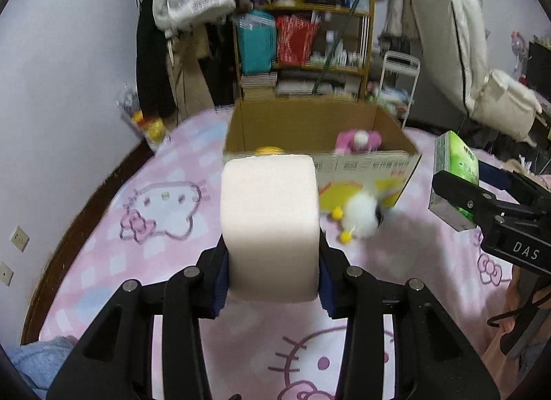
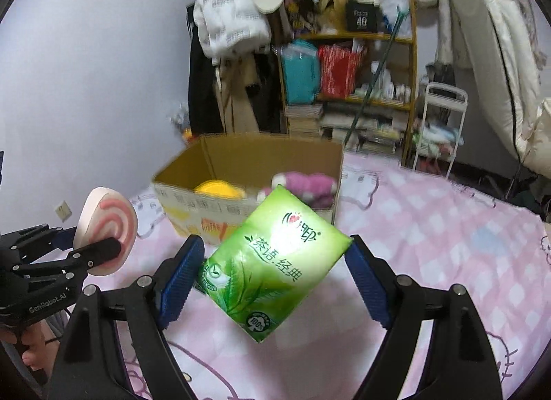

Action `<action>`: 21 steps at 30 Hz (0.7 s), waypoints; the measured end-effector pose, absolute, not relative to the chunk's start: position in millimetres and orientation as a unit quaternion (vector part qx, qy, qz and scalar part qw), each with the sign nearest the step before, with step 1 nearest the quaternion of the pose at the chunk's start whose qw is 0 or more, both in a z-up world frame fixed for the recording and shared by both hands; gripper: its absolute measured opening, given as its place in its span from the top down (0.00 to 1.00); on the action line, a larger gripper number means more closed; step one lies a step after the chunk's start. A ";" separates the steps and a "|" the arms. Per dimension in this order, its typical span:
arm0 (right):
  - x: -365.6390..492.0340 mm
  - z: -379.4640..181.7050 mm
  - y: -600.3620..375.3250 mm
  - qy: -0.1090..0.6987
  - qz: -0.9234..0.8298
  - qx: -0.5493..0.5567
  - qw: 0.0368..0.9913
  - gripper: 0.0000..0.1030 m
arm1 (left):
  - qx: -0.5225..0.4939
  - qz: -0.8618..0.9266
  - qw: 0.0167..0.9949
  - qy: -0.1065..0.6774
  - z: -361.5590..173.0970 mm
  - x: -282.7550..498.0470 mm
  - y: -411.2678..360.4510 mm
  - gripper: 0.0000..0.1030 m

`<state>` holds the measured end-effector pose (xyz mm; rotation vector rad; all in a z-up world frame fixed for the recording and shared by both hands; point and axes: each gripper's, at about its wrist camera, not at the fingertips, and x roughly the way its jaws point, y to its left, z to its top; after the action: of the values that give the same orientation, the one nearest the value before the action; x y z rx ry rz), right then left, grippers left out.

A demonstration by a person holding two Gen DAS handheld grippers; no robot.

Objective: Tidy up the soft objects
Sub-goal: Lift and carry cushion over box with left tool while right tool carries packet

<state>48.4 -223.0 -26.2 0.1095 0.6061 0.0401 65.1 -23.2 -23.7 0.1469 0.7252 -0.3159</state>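
My left gripper (image 1: pixel 272 262) is shut on a pale pink soft roll (image 1: pixel 270 224), its blue pads pressing both sides. The right wrist view shows the roll's pink swirl end (image 2: pixel 110 227) in the left gripper (image 2: pixel 86 245). My right gripper (image 2: pixel 275 245) is shut on a green tissue pack (image 2: pixel 275 262), which hangs tilted with its corners against the pads. In the left wrist view the pack (image 1: pixel 454 172) and right gripper (image 1: pixel 475 186) are at the right edge. Both are held above the bed, short of the open cardboard box (image 1: pixel 310 124).
The box (image 2: pixel 248 159) holds a yellow toy (image 2: pixel 218 190) and a pink plush (image 2: pixel 310 186). A white fluffy toy (image 1: pixel 361 217) with yellow feet lies on the pink bedspread (image 1: pixel 137 262) in front of it. A cluttered shelf (image 1: pixel 303 48) and hanging clothes stand behind.
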 end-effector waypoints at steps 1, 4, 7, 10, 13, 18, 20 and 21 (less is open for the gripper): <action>46.4 -22.9 -222.8 0.291 0.019 0.054 0.955 0.15 | 0.068 -0.155 0.926 0.337 -16.7 61.7 -22.0 0.60; 41.1 -9.2 -225.2 0.264 0.019 0.060 0.963 0.15 | 0.056 -0.158 0.939 0.300 -2.7 54.2 -18.8 0.60; 39.9 0.3 -227.0 0.244 0.017 0.057 0.968 0.15 | 0.047 -0.157 0.951 0.263 10.0 48.8 -15.3 0.60; 41.8 7.0 -228.8 0.234 0.020 0.059 0.970 0.15 | 0.046 -0.154 0.957 0.243 19.8 49.0 -14.6 0.60; 44.7 16.0 -231.1 0.222 0.023 0.057 0.973 0.15 | 0.036 -0.156 0.959 0.234 27.4 53.4 -13.2 0.60; 52.8 35.3 -234.8 0.198 0.029 0.055 0.978 0.15 | 0.049 -0.152 0.963 0.215 38.3 59.1 -20.5 0.60; 58.7 43.9 -238.1 0.187 0.031 0.055 0.980 0.15 | 0.052 -0.153 0.965 0.205 45.5 64.8 -25.8 0.60; 61.6 47.1 -239.5 0.183 0.032 0.055 0.981 0.15 | 0.054 -0.153 0.967 0.198 49.9 67.8 -28.6 0.60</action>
<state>61.6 -239.5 47.1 0.1103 0.3679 0.0651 67.8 -28.6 49.9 0.1083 0.4014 -0.3101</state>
